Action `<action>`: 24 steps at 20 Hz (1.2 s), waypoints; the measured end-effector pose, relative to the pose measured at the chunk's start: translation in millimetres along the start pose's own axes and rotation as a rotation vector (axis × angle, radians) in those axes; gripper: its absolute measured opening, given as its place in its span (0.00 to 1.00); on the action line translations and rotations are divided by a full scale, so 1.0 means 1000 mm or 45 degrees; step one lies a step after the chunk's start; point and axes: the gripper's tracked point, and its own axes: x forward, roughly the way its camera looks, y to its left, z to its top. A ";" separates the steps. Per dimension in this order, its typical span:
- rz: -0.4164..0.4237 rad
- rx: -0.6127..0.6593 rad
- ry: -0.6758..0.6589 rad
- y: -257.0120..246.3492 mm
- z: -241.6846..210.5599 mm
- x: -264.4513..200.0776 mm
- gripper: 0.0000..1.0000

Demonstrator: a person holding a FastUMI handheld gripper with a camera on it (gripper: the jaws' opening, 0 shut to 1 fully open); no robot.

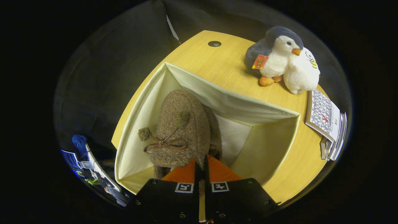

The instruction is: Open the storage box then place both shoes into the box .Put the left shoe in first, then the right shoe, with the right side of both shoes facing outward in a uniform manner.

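We are holding our gripper (201, 161) with its fingers nearly together, clamping the edge of the brown fuzzy shoe (182, 130), which is hanging just ahead of them inside the open cream storage box (267, 146). Beyond the box, on the wooden table (214, 62), we are seeing two plush toys (281, 57) and one stack of booklets (326, 121).

This looks like a staged recording booth rather than a lived-in home: dark cloth walls (102, 77) hang beyond the fingers around one wooden table (217, 59) carrying homely props, a plush penguin (276, 53) and stacked booklets (326, 121).
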 end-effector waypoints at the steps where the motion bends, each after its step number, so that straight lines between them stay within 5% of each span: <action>1: -0.015 -0.005 0.000 0.000 0.000 0.001 0.07; 3: 0.003 -0.006 -0.013 0.005 0.001 -0.004 0.07; 7: 0.031 0.010 -0.110 0.003 0.000 -0.036 0.40; 10: 0.092 0.040 -0.221 0.004 0.000 -0.075 1.00; 16: 0.152 0.171 -0.612 -0.039 -0.002 -0.190 1.00; 24: -0.299 0.410 -1.363 -0.171 -0.081 -0.365 1.00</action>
